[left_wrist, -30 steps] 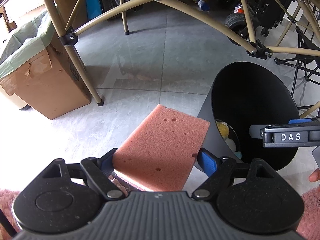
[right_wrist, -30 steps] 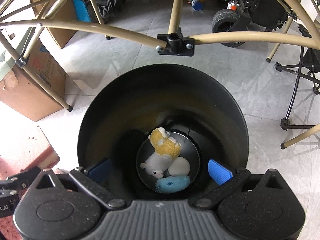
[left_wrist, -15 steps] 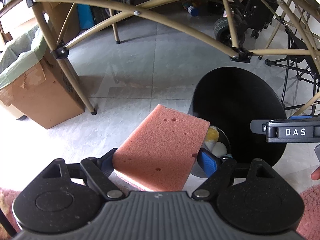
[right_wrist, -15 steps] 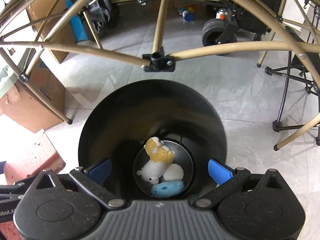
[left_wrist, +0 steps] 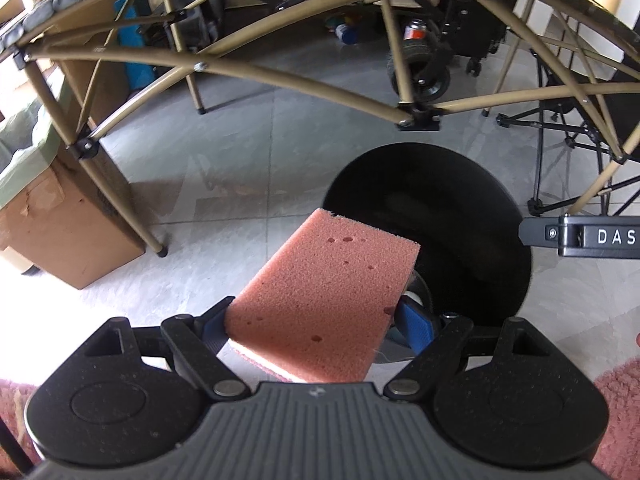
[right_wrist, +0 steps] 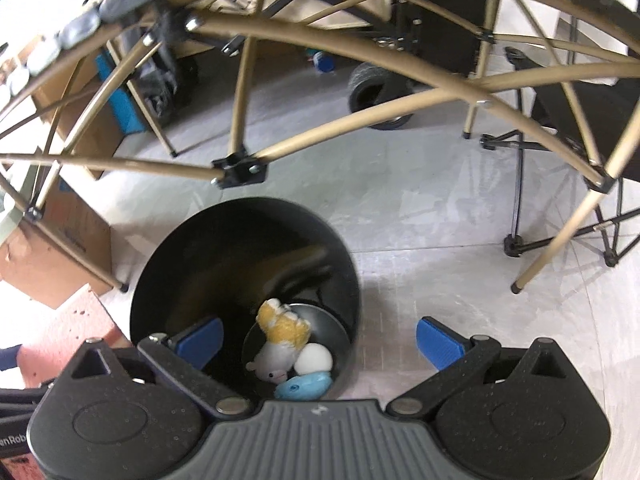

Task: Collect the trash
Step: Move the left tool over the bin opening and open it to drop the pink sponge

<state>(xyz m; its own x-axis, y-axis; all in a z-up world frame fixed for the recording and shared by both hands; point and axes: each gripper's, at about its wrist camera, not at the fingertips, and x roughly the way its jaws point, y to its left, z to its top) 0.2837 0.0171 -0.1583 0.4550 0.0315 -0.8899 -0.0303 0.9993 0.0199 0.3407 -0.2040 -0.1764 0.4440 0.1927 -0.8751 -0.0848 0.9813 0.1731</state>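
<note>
Tan frame tubes [left_wrist: 280, 76] arch at 12 o'clock; left gripper [left_wrist: 316, 320] clamps pink sponge [left_wrist: 324, 300] beside black bin [left_wrist: 460, 216], whose plush toys [right_wrist: 280, 340], perhaps three, only the wide-spread right gripper [right_wrist: 320, 340] view shows.

We look down from both wrists near the floor; both views share the bin [left_wrist: 460, 216] [right_wrist: 192, 256], at 2 o'clock left, 6 o'clock right.
</note>
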